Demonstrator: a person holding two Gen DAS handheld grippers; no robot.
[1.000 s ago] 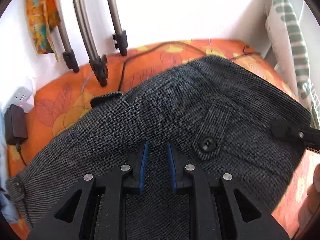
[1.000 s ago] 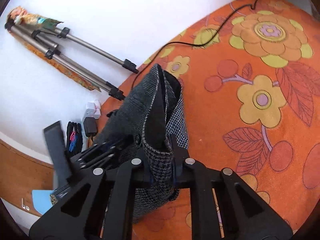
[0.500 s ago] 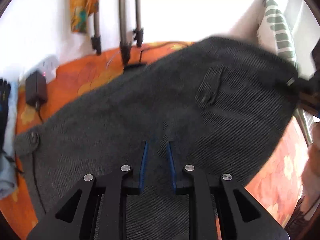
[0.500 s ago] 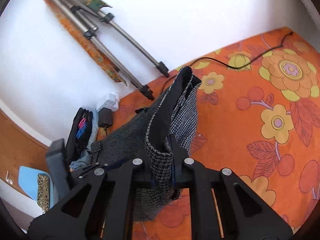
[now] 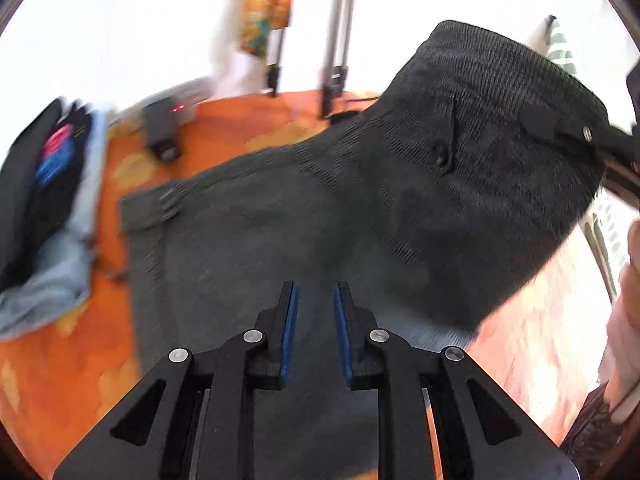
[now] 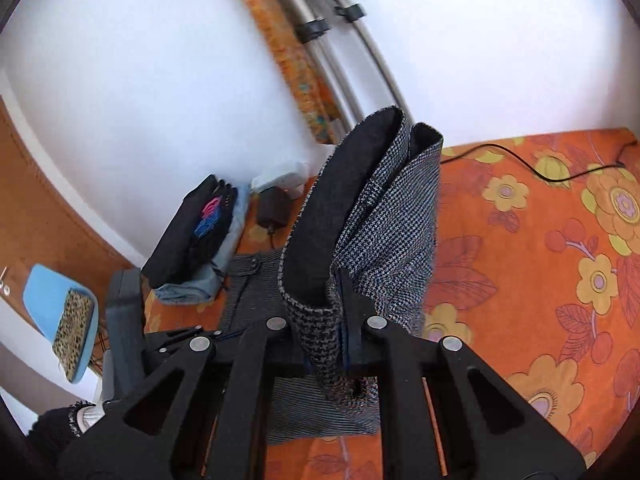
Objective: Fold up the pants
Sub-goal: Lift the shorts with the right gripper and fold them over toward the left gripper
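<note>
Dark grey houndstooth pants (image 5: 360,200) hang partly lifted above the orange floral bed. My left gripper (image 5: 315,312) is shut on a thick fold of them, with fabric filling the narrow gap between the blue pads. My right gripper (image 6: 322,300) is shut on the waistband edge, and the pants (image 6: 384,220) stand up in a doubled fold in front of it. In the left wrist view the right gripper (image 5: 538,116) holds the raised corner at the upper right. In the right wrist view the left gripper (image 6: 180,336) sits low on the left. The left view is blurred.
An orange flowered sheet (image 6: 540,240) covers the bed. Tripod legs (image 5: 336,60) lean on the white wall. A charger (image 5: 160,124) and a pile of clothes (image 5: 48,184) lie at the left. A black cable (image 6: 520,160) crosses the sheet. A person's hand (image 5: 630,276) shows at right.
Both grippers have risen and swung sideways with the pants in them. The right-hand end of the pants is now higher off the bed. The right gripper has rolled.
</note>
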